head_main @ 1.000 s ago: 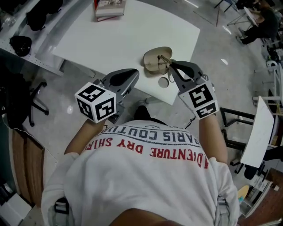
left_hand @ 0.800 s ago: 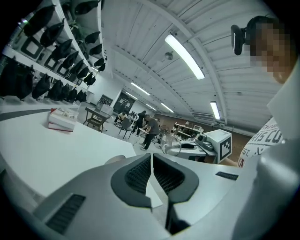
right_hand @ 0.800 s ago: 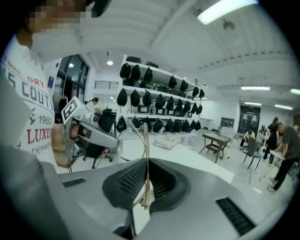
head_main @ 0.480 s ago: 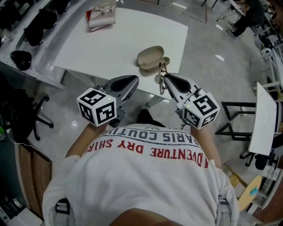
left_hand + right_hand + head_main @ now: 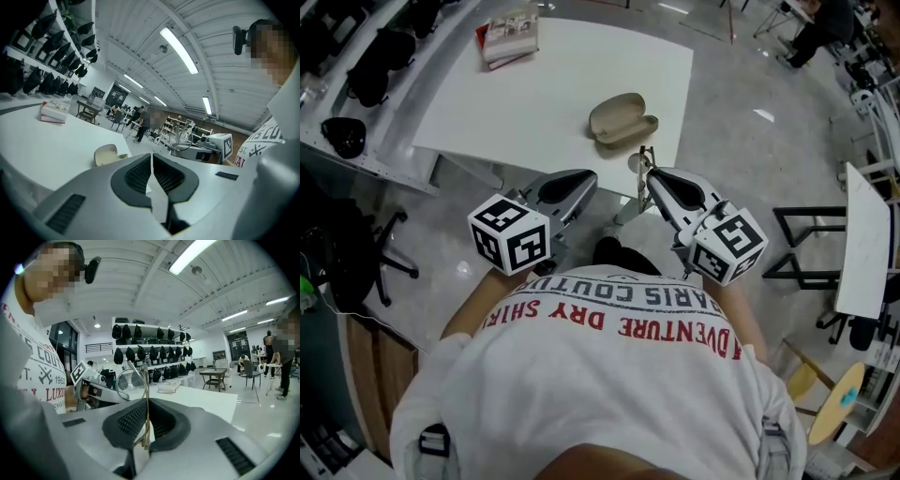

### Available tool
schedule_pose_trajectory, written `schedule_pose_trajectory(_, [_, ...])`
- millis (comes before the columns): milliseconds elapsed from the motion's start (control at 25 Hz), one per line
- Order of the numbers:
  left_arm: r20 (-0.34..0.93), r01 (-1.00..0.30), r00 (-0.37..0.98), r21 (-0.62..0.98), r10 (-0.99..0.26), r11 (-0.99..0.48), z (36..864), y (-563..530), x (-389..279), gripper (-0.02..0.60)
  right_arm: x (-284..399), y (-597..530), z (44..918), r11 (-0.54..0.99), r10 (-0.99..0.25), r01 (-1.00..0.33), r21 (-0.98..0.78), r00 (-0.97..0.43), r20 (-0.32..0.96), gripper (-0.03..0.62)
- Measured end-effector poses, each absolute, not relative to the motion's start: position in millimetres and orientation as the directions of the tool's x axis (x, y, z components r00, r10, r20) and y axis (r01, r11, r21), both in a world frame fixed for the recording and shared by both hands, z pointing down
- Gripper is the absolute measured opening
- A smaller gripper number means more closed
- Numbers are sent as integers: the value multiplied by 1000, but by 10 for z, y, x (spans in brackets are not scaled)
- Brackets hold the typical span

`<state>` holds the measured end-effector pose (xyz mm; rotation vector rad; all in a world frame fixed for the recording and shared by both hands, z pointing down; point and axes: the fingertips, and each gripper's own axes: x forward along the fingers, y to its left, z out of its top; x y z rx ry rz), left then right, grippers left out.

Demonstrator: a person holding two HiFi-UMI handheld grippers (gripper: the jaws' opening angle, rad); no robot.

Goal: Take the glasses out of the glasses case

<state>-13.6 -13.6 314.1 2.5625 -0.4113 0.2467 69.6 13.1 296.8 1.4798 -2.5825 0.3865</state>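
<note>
**Wire-rimmed glasses out of the case, pinched in your right jaws**

Thin metal shows edge-on in your right gripper view: the glasses (image 5: pixel 136 380) stand upright between the dark pads, and the jaws of your right gripper (image 5: pixel 146 401) are closed tight on the frame. One round lens rises above the pads, to the left of the rim. From the head view, the glasses (image 5: pixel 641 163) hang at the tip of your right gripper (image 5: pixel 648 178), above the near edge of the desk (image 5: pixel 544 94), off its surface.

The beige glasses case (image 5: pixel 622 118) lies on the white desk beyond the glasses, apart from them and touched by neither gripper. In your left gripper view the glasses case (image 5: pixel 107 154) sits on the desk with its lid seemingly raised, though that is hard to confirm.

Your left gripper (image 5: pixel 584 176) is beside the right one, off the near edge of the desk and over the floor. Its own view shows the jaws of the left gripper (image 5: pixel 151 157) brought together at the tips with nothing between them. Both grippers point roughly toward the desk, only slightly downward.

Farther out, a book (image 5: pixel 508 36) rests at the far left corner of the desk. Shelves (image 5: pixel 150 357) of dark objects line the wall behind it.
</note>
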Motion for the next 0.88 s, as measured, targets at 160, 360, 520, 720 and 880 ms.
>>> schedule_pose_trajectory(160, [270, -344, 933, 477, -238, -809, 3197, -149, -148, 35, 696, 113, 2987, 488, -827, -856, -170, -516, 225, 31])
schedule_pose_trajectory(360, [279, -347, 931, 485, -234, -803, 3265, -179, -112, 37, 705, 71, 3022, 498, -822, -851, -167, -525, 221, 31])
schedule_pose_trajectory(520, [282, -351, 930, 491, -236, -797, 3282, -237, -70, 35, 740, 31, 3065, 499, -817, -849, -173, -527, 234, 31])
schedule_pose_trajectory(720, [287, -354, 929, 497, -235, -792, 3307, -303, 2, 35, 808, -42, 3093, 501, -812, -847, -179, -532, 241, 31])
schedule_pose_trajectory(880, [289, -357, 927, 494, -237, -793, 3313, -377, 74, 35, 903, -125, 3099, 495, -815, -849, -182, -527, 242, 31])
